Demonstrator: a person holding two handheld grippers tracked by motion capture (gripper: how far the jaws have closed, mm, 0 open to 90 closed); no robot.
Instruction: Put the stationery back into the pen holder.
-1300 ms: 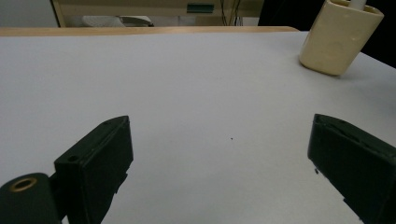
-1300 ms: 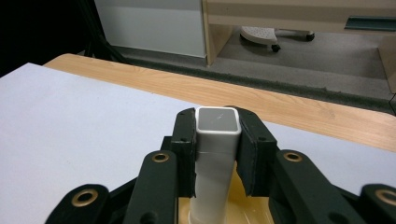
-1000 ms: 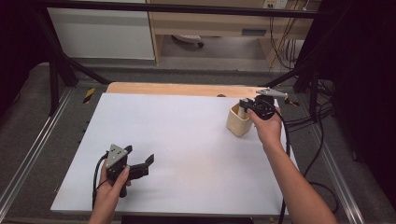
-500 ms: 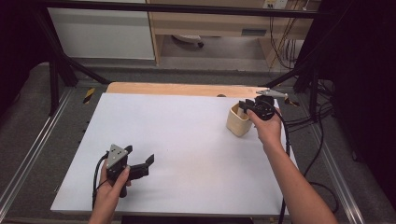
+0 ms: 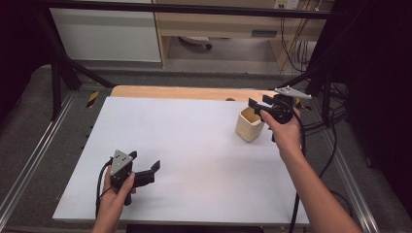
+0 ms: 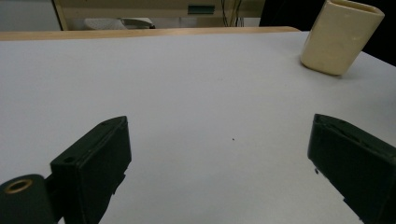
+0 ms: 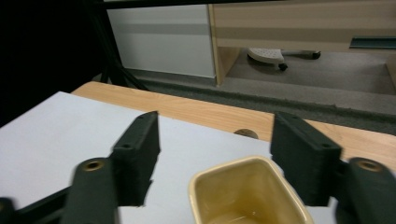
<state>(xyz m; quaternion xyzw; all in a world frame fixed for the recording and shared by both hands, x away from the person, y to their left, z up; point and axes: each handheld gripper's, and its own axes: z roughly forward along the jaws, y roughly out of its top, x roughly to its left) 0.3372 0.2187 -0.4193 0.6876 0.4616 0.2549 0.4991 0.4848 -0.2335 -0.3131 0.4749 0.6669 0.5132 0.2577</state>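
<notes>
A cream square cup point(image 5: 249, 125) stands upright on the white tabletop point(image 5: 194, 145) at the right; it also appears as the cup point(image 6: 340, 37) far right and the cup point(image 7: 247, 196) with an empty mouth. My right gripper point(image 5: 256, 105) hovers just above and behind the cup's rim. Its jaws have just been opening, and the right gripper point(image 7: 217, 119) now stands open with nothing pressed between its pads. My left gripper point(image 5: 144, 160) rests low at the front left, pointing right; the left gripper point(image 6: 219, 126) is wide open over bare tabletop.
A wooden strip point(image 5: 194, 92) with a small round hole point(image 5: 230, 100) runs along the table's far edge. Black frame posts point(image 5: 58, 73) stand at the left and cables point(image 5: 316, 121) hang off the right side. A pale cabinet point(image 5: 107, 34) stands beyond.
The right gripper has risen off the cup's rim and its jaws have spread apart. The left gripper and the cup stay where they were.
</notes>
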